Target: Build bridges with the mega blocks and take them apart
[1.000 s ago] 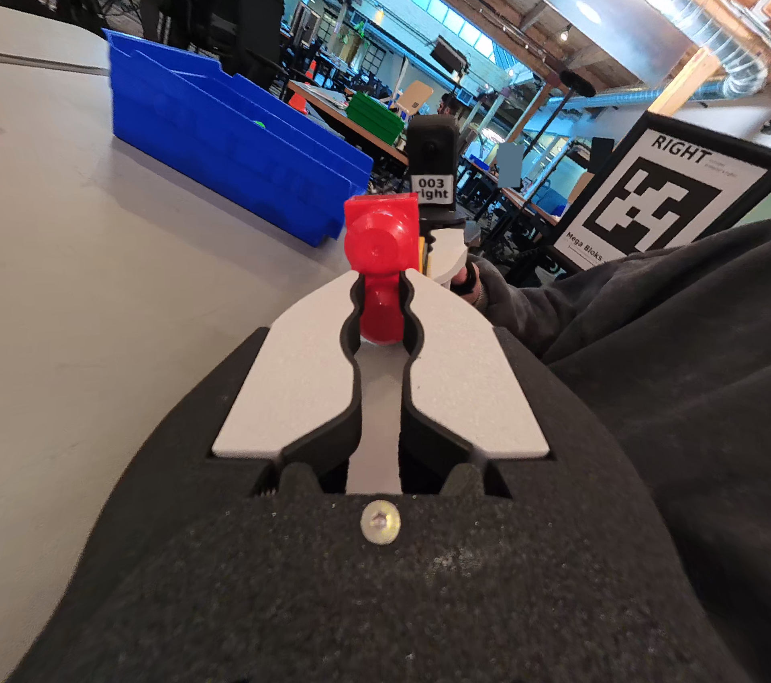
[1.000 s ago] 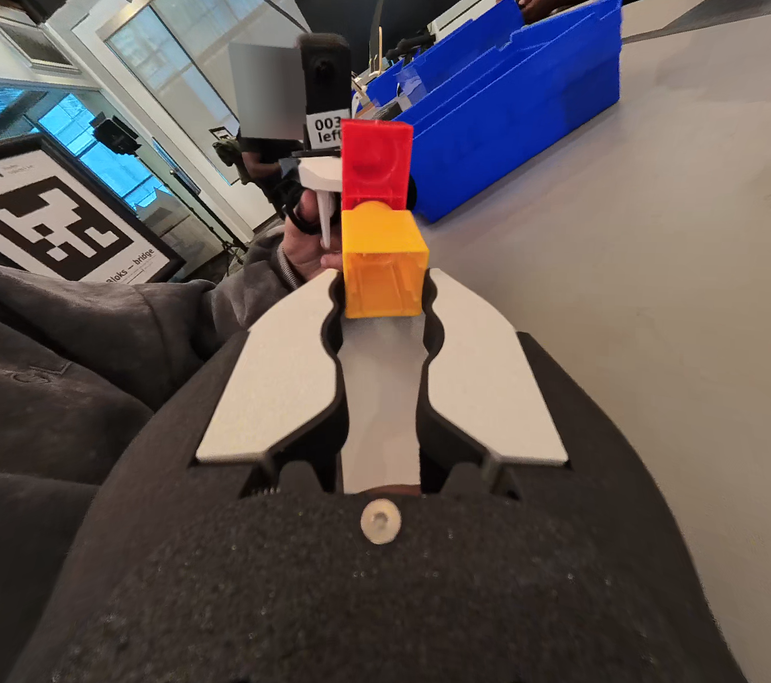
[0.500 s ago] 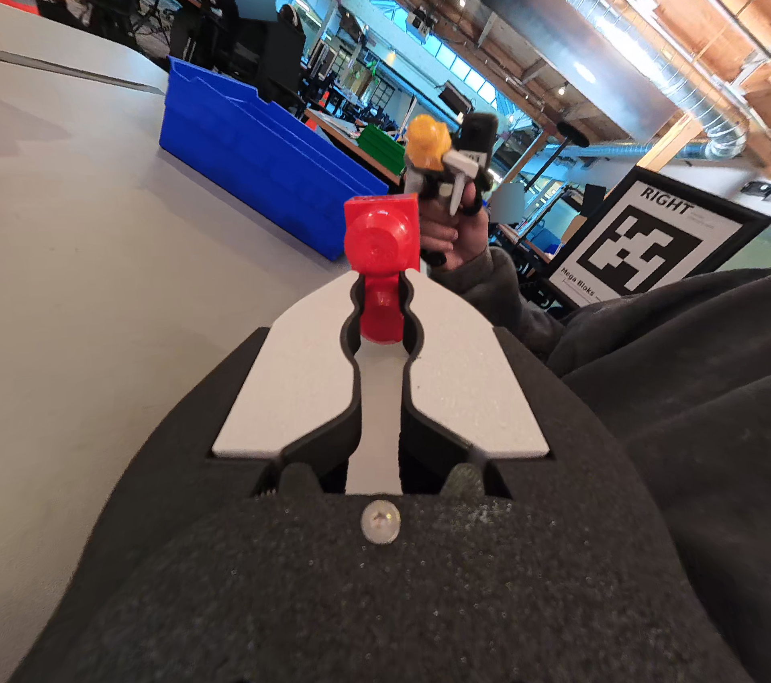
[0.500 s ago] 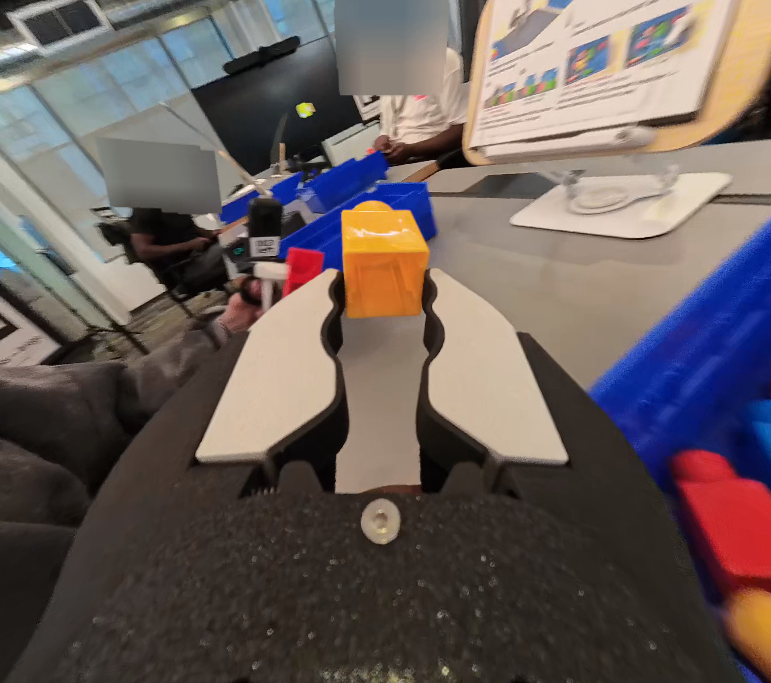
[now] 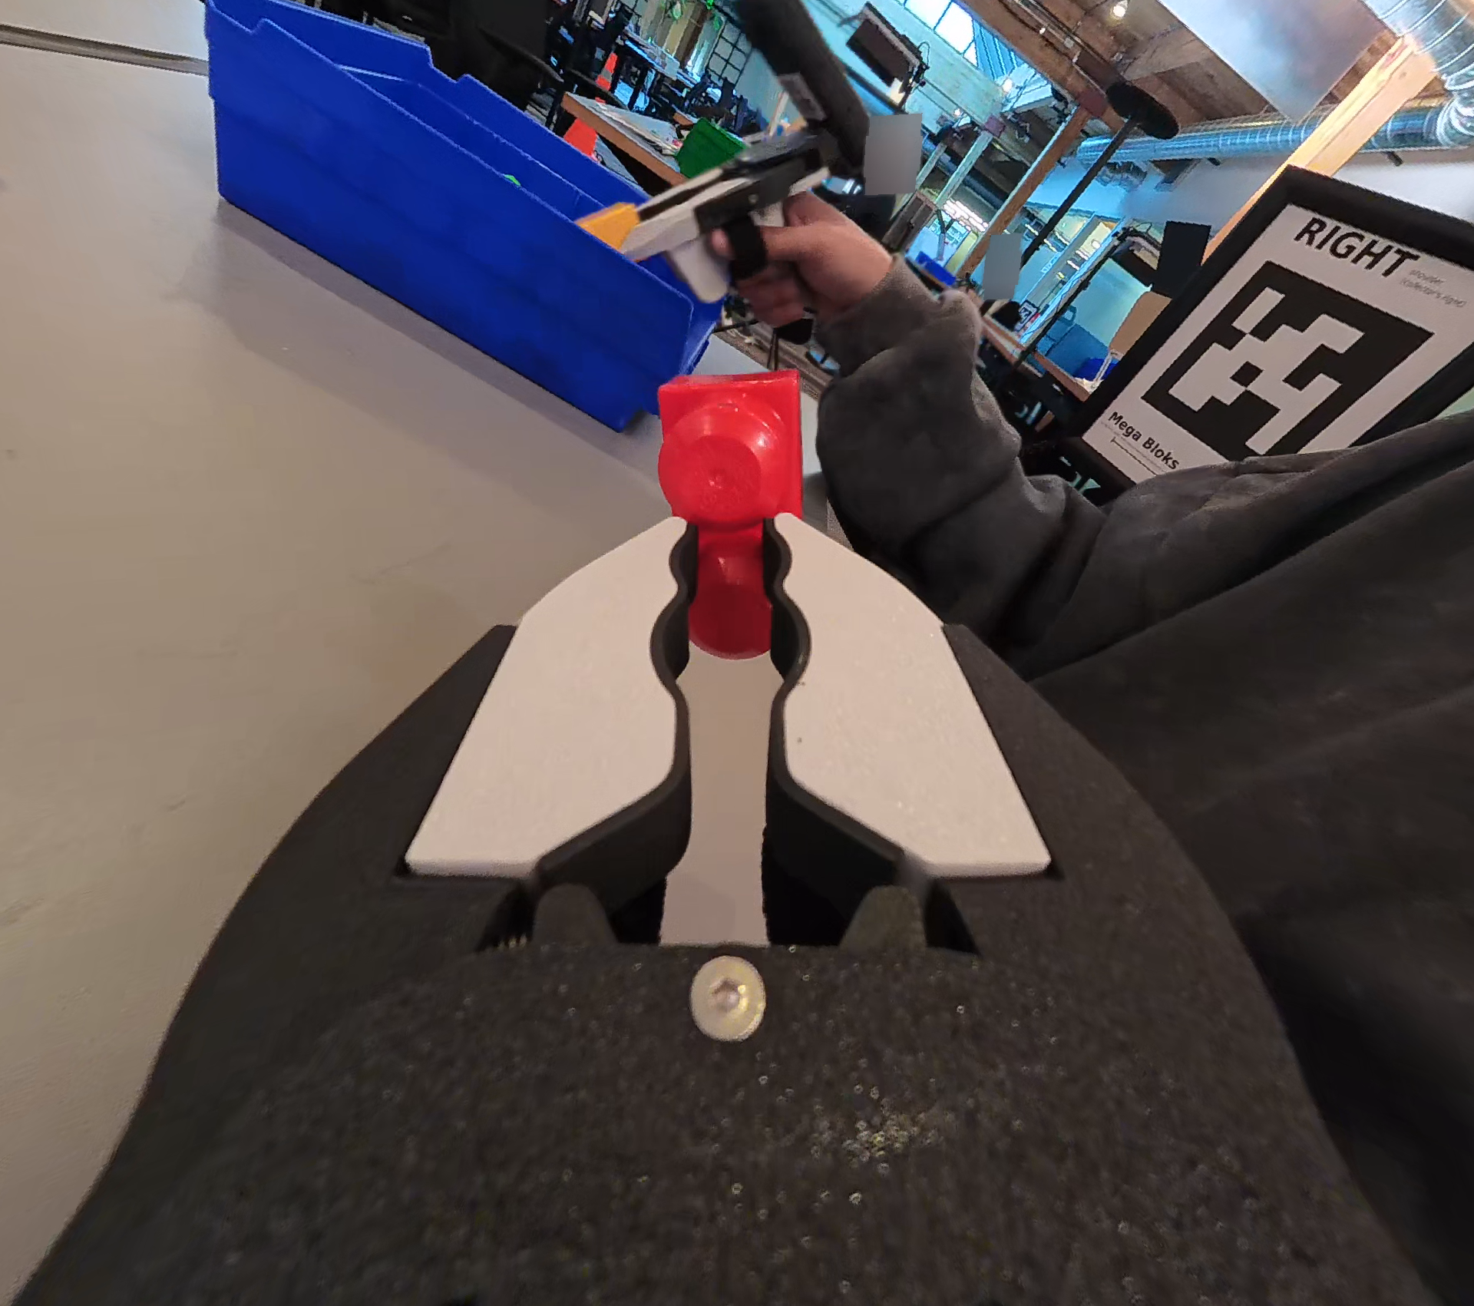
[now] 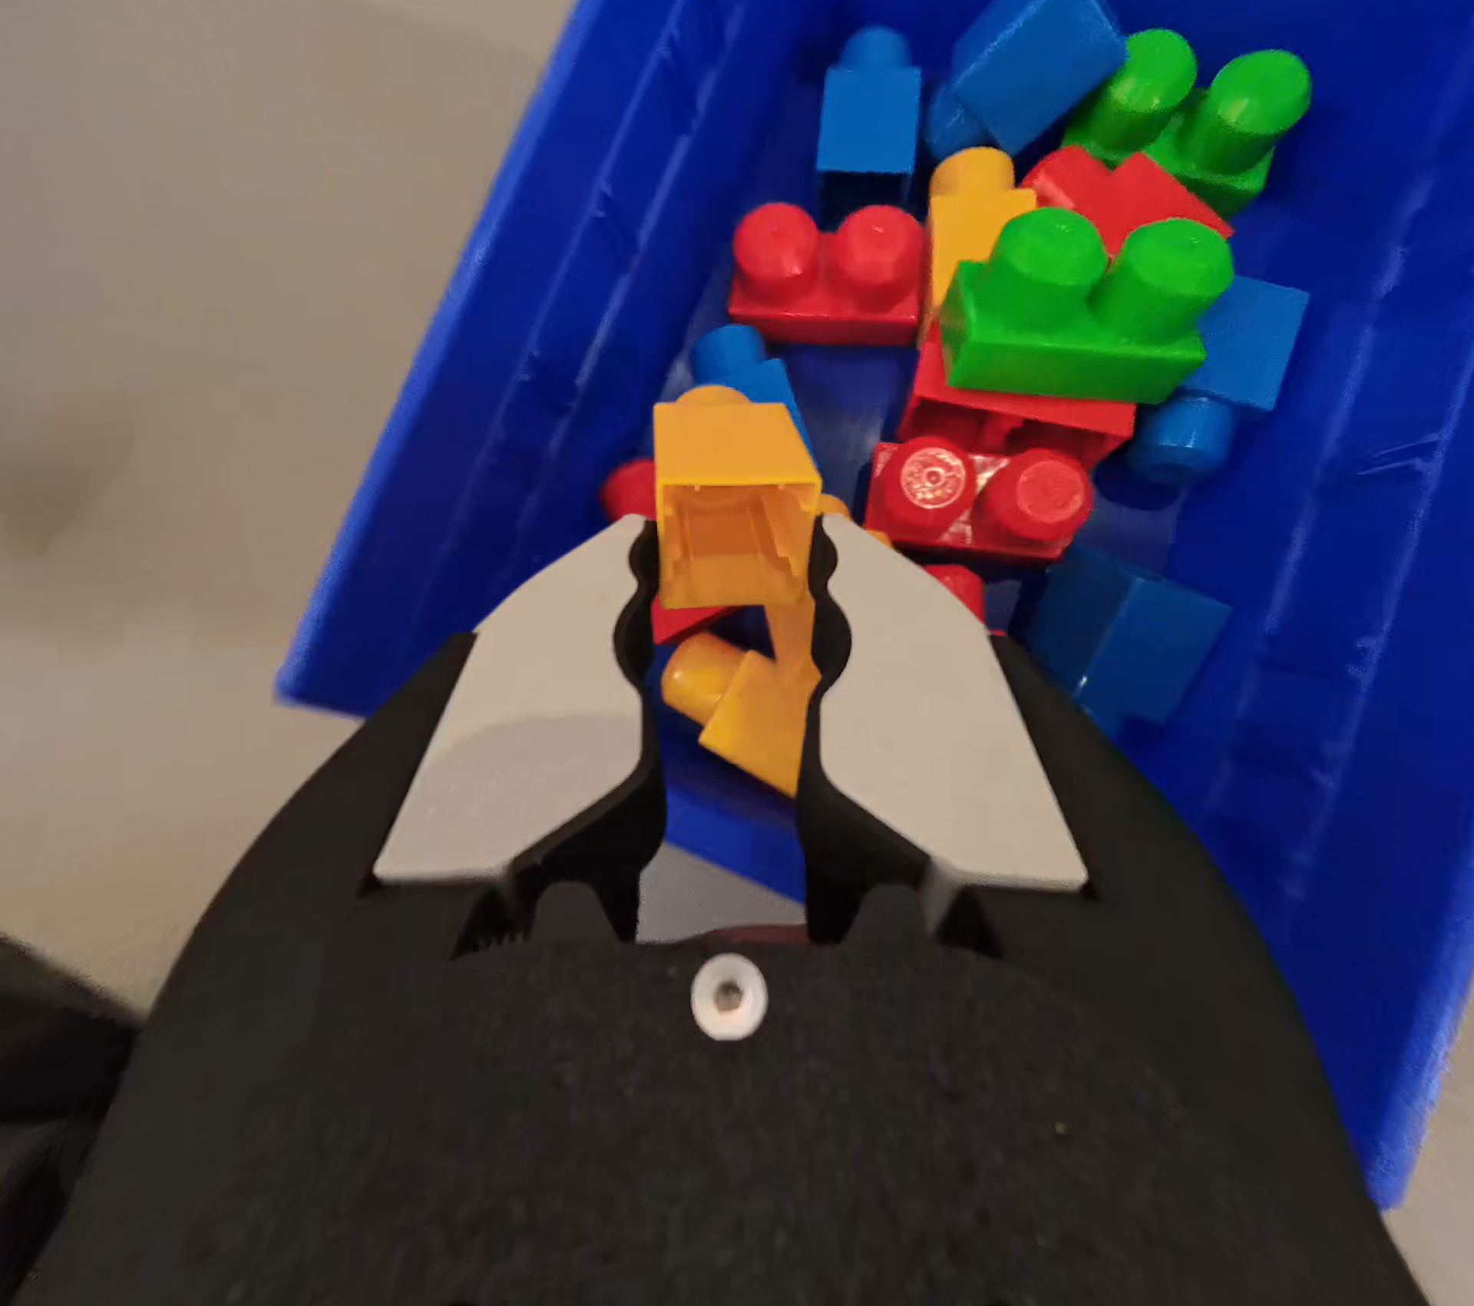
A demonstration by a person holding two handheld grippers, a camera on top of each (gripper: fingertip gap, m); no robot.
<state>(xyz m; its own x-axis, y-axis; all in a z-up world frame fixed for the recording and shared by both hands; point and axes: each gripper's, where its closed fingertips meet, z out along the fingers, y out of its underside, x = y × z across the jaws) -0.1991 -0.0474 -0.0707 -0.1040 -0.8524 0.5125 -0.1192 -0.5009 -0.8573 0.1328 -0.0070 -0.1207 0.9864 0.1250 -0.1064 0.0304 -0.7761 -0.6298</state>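
Since a second ago, the right gripper (image 6: 738, 538) is swinging away from the left one and is now pointing down into the blue bin (image 6: 510, 342), carrying the yellow block (image 6: 730, 462) off the red block (image 5: 730, 454). Motion is blurring the bin's edges, and the heap of red, green, blue and yellow blocks (image 6: 1069, 302) is partly hiding behind the fingers. The yellow block is showing its hollow underside, clamped between the right jaws. The left gripper (image 5: 727, 542) is pinching the red two-stud block above the grey table (image 5: 239, 550).
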